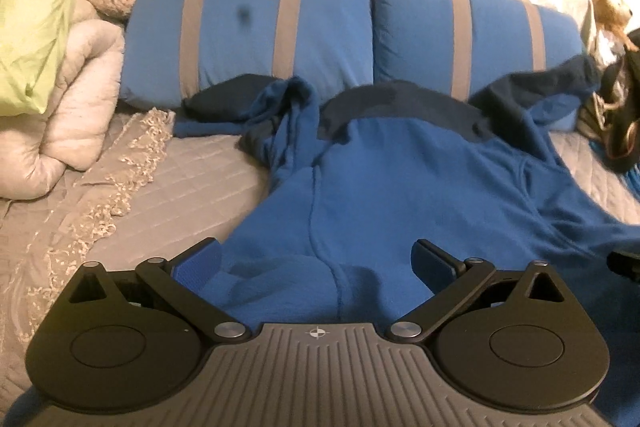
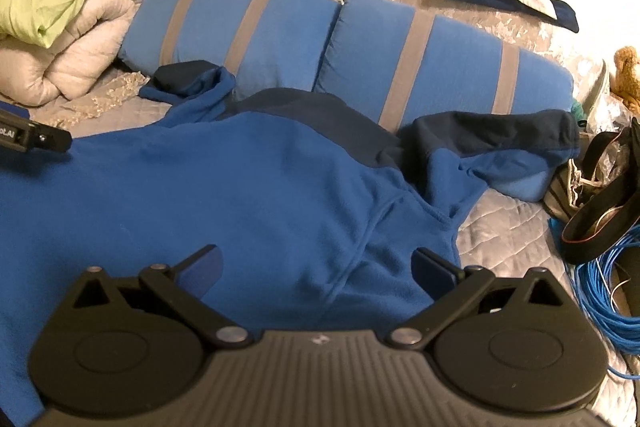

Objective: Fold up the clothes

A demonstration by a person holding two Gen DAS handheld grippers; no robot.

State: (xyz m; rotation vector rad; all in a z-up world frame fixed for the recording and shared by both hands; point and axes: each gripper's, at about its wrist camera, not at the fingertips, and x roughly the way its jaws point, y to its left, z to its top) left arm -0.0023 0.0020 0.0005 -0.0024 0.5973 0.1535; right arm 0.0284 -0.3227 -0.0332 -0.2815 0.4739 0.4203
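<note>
Both jaws stand wide apart on the left hand-held gripper [image 1: 318, 261], which holds nothing; it hangs low over the near end of the blue fleece sweatshirt [image 1: 380, 187], with a seam running up between its fingers toward 12 o'clock. The right hand-held gripper [image 2: 318, 263] is spread just as wide and also grips nothing, poised over the garment's side near the armpit seam (whether either pad brushes the cloth I cannot tell).

The sweatshirt lies spread flat on the bed [image 1: 180, 187], navy collar [image 1: 400, 111] away at 12 o'clock against two blue striped pillows [image 1: 248, 35]. One sleeve [image 2: 500, 147] reaches out toward 2 o'clock, the other bunches at 10 o'clock. I'd judge this layout suits folding: body flat, sleeves out where they can be taken.

Farther off, a pile of quilts [image 1: 80, 67] sits at 10 o'clock, and a coil of blue cable [image 2: 608, 299] at 3 o'clock.
</note>
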